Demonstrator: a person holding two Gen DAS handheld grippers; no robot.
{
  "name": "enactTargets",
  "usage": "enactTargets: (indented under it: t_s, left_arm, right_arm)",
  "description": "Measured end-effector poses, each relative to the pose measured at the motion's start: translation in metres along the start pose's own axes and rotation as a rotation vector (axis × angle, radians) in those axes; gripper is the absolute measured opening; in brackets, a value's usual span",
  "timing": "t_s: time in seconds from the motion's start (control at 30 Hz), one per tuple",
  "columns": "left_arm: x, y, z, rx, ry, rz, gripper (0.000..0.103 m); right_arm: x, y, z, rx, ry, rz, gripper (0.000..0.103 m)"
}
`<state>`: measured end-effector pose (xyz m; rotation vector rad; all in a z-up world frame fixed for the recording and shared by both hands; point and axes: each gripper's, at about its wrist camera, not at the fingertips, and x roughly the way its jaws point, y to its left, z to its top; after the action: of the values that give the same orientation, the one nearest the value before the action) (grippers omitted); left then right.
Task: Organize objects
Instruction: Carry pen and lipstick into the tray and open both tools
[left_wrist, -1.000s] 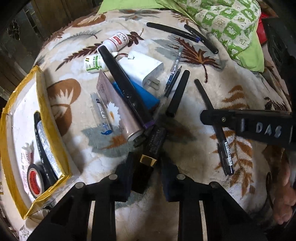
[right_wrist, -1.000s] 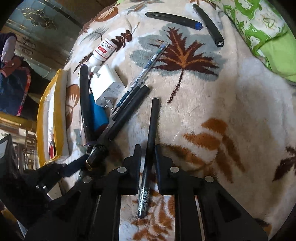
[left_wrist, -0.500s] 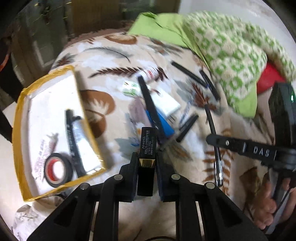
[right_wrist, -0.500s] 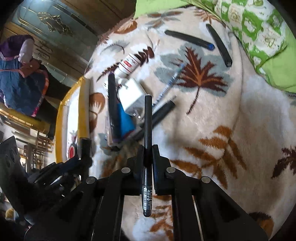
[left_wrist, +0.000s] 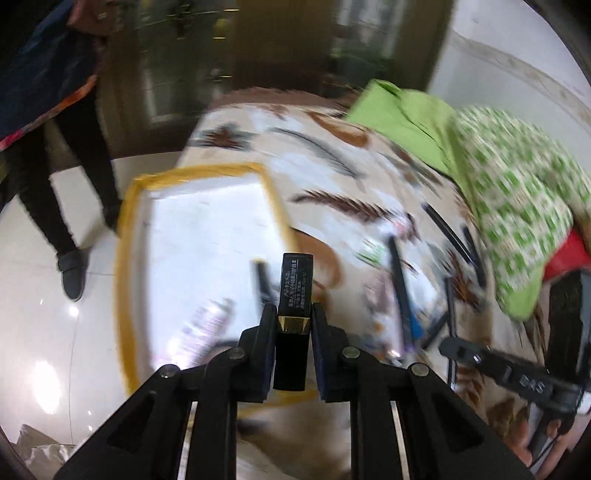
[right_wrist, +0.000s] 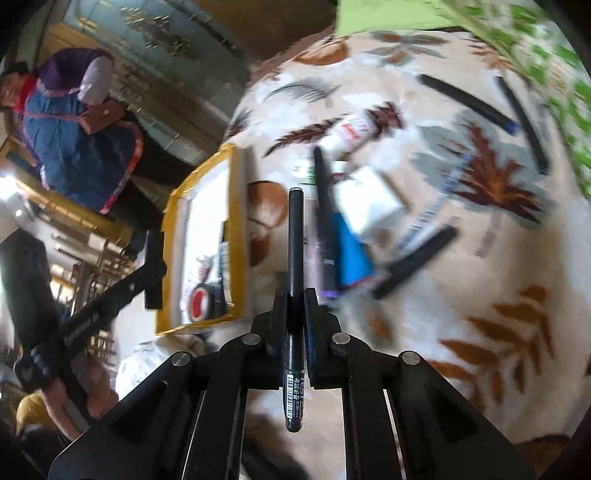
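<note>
Motion blurs the tray (left_wrist: 127, 280) contents and scattered pens (left_wrist: 448, 230) beyond telling.

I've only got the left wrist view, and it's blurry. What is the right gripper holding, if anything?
Observer: The right gripper is shut on a black pen, lifted off the blanket, barcoded end toward the camera.
Operator: What's in the tray? I only see smears.
Observer: In the right wrist view the yellow-edged tray holds a roll of black tape with a red core near its front corner.
Operator: Is my left gripper over the tray yet?
Observer: Seen from the right, the left gripper hangs beside the tray's outer edge; whether it is above the tray I cannot tell. Its grip on the black lipstick tube shows only in your view.
</note>
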<state>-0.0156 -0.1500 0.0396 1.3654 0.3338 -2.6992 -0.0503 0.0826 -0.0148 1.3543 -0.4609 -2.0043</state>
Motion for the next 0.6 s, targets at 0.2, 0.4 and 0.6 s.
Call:
enactTargets:
  t_s: [0.2, 0.4, 0.6]
  left_arm:
    - [0.008, 0.054, 0.021, -0.092, -0.011, 0.047, 0.017]
    - [0.043, 0.094, 0.033, -0.159, 0.023, 0.054, 0.017]
    - [0.081, 0.108, 0.030, -0.158, 0.066, 0.056, 0.017]
  right_arm:
    - [0.036, 0.044, 0.019, -0.074, 0.058, 0.091, 0.008]
    - [0.096, 0.081, 0.041, -0.116, 0.130, 0.123, 0.008]
    - [0.155, 0.104, 0.058, -0.149, 0.170, 0.062, 0.008]
